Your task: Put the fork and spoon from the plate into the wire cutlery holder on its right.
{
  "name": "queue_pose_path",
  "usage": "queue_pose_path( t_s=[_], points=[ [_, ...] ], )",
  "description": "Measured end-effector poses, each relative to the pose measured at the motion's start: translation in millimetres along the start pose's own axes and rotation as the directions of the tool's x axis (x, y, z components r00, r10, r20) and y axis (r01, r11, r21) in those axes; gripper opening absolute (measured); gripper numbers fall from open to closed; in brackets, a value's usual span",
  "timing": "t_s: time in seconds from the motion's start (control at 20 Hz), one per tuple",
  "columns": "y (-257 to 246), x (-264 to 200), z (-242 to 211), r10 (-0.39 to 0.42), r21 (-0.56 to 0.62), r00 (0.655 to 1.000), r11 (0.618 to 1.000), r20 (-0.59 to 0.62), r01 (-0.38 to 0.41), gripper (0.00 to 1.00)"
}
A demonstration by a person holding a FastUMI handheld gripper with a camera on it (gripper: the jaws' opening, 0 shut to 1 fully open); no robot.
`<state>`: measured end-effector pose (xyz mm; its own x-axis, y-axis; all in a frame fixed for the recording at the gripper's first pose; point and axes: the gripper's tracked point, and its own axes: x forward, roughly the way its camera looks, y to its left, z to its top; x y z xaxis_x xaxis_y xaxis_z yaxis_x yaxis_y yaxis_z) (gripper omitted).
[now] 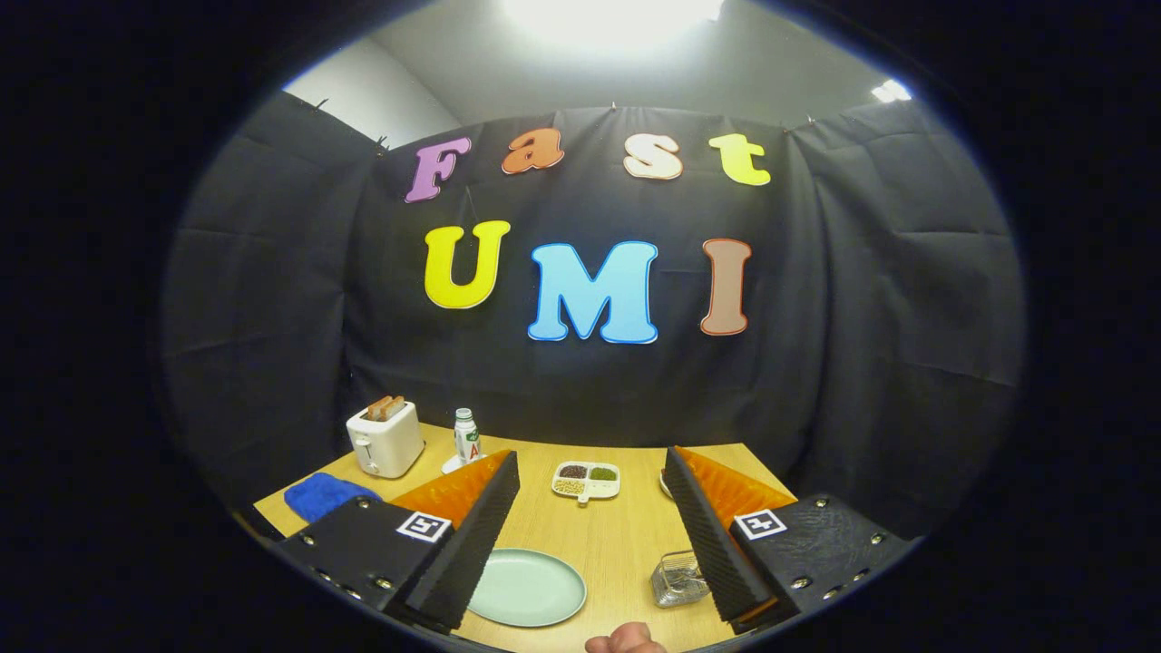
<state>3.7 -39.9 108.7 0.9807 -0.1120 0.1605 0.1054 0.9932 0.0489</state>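
A pale green plate (531,587) lies on the wooden table (617,535), close to my left finger and partly between the fingers. I see no cutlery on the part of the plate that shows. The wire cutlery holder (676,579) stands to the plate's right, tucked against my right finger, with metal glinting inside it. My gripper (590,472) is open and held above the table, with nothing between its fingers.
At the back left stand a white toaster (385,439) with toast, a small bottle (466,436) and a blue cloth (322,496). A divided white dish (586,481) of seeds sits beyond the fingers. Part of a hand (626,639) shows at the table's near edge.
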Motion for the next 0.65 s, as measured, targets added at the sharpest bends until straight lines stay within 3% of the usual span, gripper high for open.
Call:
queue_pose_path(
  t_s=[0.15,0.3,0.5,0.65],
  points=[
    [-0.1,1.1,10.7,-0.040,0.009,0.996,0.999,0.074,0.039,0.98],
    [9.4,-9.5,-3.6,-0.080,0.033,0.995,0.996,0.055,0.078,0.98],
    [32.1,-16.2,-9.3,-0.069,0.033,0.994,0.997,0.079,0.067,0.98],
    [44.8,-20.7,-19.6,-0.040,0.007,0.999,0.999,0.024,0.040,0.98]
  ],
)
